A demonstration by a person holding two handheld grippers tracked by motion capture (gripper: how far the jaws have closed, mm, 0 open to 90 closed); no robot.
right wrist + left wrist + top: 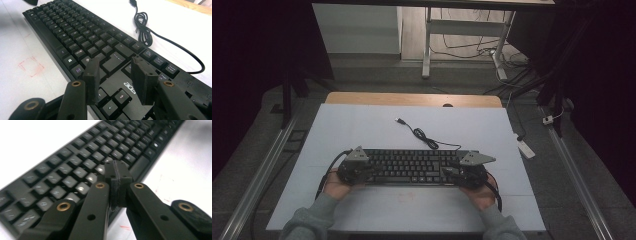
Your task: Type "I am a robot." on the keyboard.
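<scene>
We count one keyboard [412,166], one cable [422,134] trailing from it, and two grippers on the surface [362,125].

keyboard [412,166] spans mid-table, coiled cable [424,136] behind, bare front

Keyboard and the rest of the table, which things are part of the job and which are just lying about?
In the job:
black keyboard
left gripper, jaws shut over the keys
right gripper, jaws open over the keys

Lying about:
keyboard's USB cable, unplugged
red square mark
power strip on the floor
</scene>
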